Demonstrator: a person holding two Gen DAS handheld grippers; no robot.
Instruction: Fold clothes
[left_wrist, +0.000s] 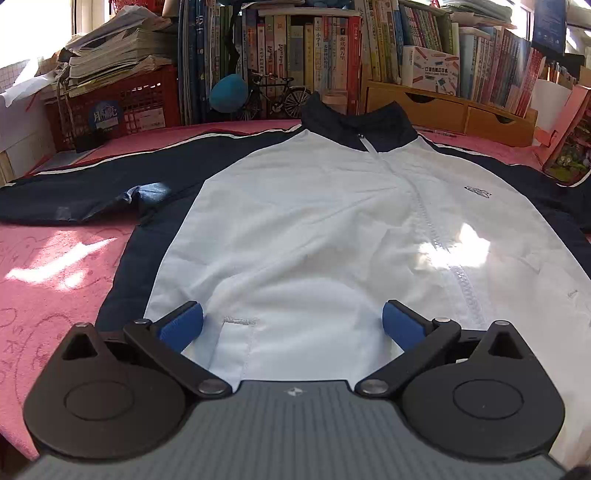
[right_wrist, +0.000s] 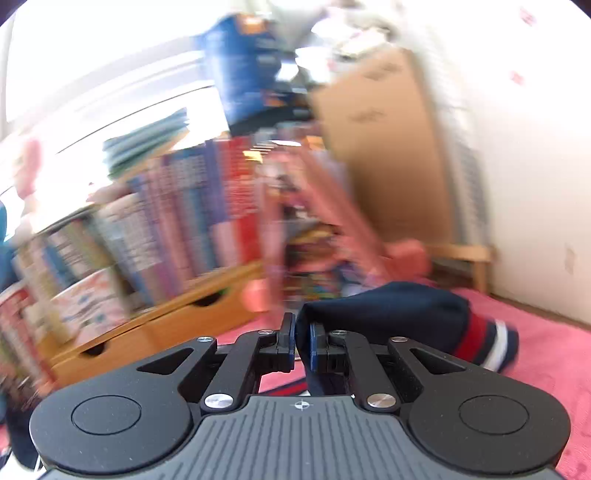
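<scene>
A white and navy zip jacket (left_wrist: 314, 221) lies front-up on a pink cloth, collar toward the bookshelf, its sleeves spread to both sides. My left gripper (left_wrist: 291, 325) hovers open over the jacket's lower hem, its blue pads (left_wrist: 181, 325) wide apart with only flat white fabric below them. In the blurred right wrist view, my right gripper (right_wrist: 302, 341) is shut on the navy sleeve (right_wrist: 388, 314) near its red and white striped cuff (right_wrist: 487, 343), lifted off the pink cloth.
A wooden drawer unit (left_wrist: 443, 107) and rows of books (left_wrist: 314, 55) line the back edge. A red crate (left_wrist: 122, 107) with stacked papers sits at the back left. A pink box (left_wrist: 569, 136) stands at the right, over the sleeve. Pink cloth (left_wrist: 55, 266) lies bare at the left.
</scene>
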